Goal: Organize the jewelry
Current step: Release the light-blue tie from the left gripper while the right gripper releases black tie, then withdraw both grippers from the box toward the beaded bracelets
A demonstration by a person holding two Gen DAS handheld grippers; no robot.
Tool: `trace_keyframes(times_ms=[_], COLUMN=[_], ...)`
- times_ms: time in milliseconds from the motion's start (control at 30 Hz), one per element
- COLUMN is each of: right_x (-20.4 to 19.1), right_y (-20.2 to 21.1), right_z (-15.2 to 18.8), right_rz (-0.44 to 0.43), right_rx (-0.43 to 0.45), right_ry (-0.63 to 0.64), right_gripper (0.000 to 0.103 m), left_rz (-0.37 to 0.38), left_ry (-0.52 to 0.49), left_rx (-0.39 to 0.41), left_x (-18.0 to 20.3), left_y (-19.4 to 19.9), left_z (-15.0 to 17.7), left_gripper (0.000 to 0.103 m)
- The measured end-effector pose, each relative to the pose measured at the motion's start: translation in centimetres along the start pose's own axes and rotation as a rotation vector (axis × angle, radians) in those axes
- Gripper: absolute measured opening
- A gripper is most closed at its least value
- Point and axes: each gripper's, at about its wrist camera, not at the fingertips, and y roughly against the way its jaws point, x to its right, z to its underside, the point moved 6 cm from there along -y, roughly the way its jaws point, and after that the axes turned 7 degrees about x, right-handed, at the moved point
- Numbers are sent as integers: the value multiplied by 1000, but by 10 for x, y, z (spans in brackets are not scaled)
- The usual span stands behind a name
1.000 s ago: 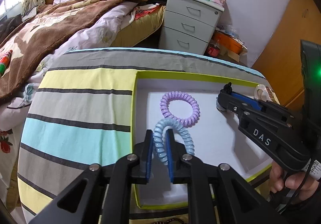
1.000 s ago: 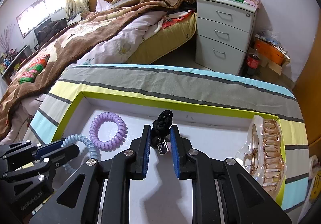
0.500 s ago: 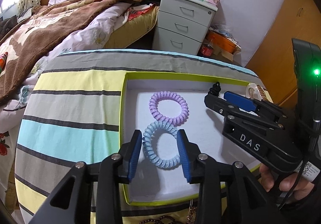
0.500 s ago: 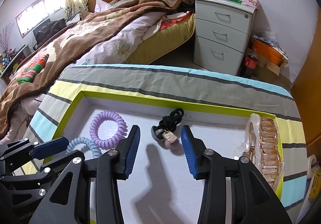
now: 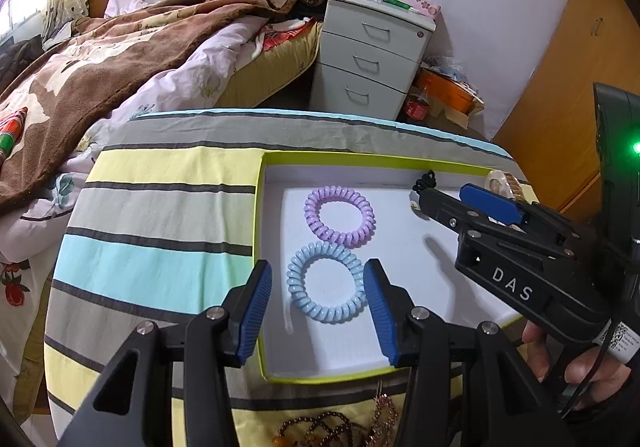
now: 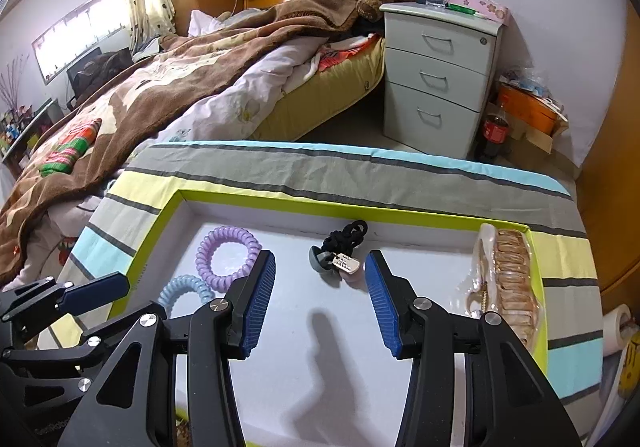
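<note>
A white tray with a lime-green rim point(image 5: 360, 158) point(image 6: 280, 199) lies on the striped cloth. In it lie a blue spiral hair tie point(image 5: 326, 281) point(image 6: 182, 289), a purple spiral hair tie point(image 5: 339, 215) point(image 6: 227, 255), a black hair tie with charms point(image 6: 342, 249) point(image 5: 426, 181) and a translucent amber hair claw point(image 6: 508, 279). My left gripper point(image 5: 318, 301) is open, just above and behind the blue tie. My right gripper point(image 6: 320, 297) is open, just behind the black tie, empty.
Brown bead strings point(image 5: 332, 427) lie on the cloth in front of the tray. A bed with a brown blanket point(image 6: 160, 79) is at the left. A grey drawer cabinet point(image 6: 440, 71) stands beyond the table, and a roll of tape point(image 6: 616, 327) lies at the right edge.
My left gripper has opened and let go of the blue spiral tie, which now lies in the tray. My right gripper has opened and released the black tie. Both grippers have drawn back.
</note>
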Motion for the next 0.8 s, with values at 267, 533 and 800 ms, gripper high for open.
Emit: trace_keyframes(times_ms=[267, 533, 800], right_x=[-2, -6, -3], right_y=[21, 42, 71], right_z=[0, 8, 34], right_rz=[1, -4, -14], right_rx=[26, 45, 62], right_ry=[-8, -4, -13], right_gripper=[48, 48, 48], left_rz=[-4, -7, 20], left_ry=[-8, 1, 9], left_rx=[22, 35, 53], left_x=[3, 2, -1], left_y=[19, 35, 54], left_z=[2, 7, 23], left_gripper=[52, 52, 52])
